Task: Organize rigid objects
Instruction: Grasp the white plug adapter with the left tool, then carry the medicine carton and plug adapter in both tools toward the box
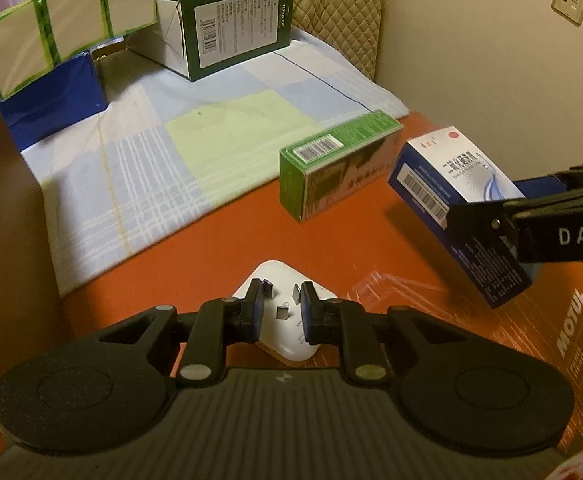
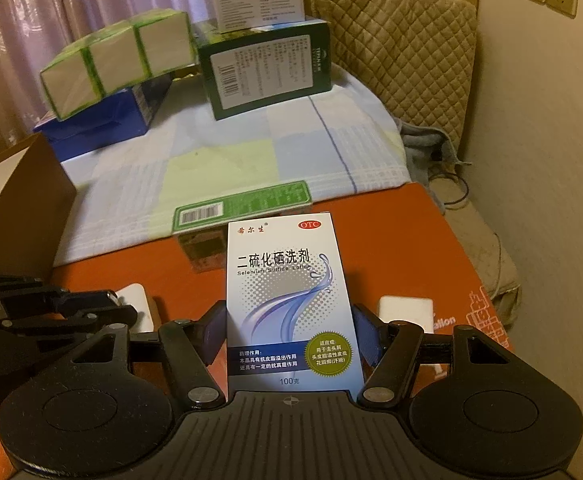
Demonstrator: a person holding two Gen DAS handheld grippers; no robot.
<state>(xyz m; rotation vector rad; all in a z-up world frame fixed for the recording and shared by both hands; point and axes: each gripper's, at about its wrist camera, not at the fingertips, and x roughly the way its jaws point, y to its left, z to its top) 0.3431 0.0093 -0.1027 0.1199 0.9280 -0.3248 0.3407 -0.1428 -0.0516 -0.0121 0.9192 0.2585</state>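
Observation:
My left gripper (image 1: 282, 303) is shut on a white plug adapter (image 1: 287, 344) that lies prongs-up on the orange surface; the pads close around its metal prongs. The right wrist view shows this gripper (image 2: 111, 308) low on the left, with the adapter (image 2: 133, 300) at its tip. My right gripper (image 2: 289, 336) is shut on a blue-and-white lotion box (image 2: 287, 292), held upright above the orange surface. In the left wrist view that box (image 1: 447, 184) hangs at the right. A green carton (image 1: 331, 164) (image 2: 243, 206) lies at the cloth's edge, beyond both grippers.
At the back of a checked cloth (image 1: 171, 160) stand a dark green box (image 1: 227, 24), a blue box (image 1: 51, 104) and a tilted green-and-white triple pack (image 1: 63, 36). A brown cardboard wall (image 1: 7, 220) rises on the left. Another white block (image 2: 405, 312) lies on the right.

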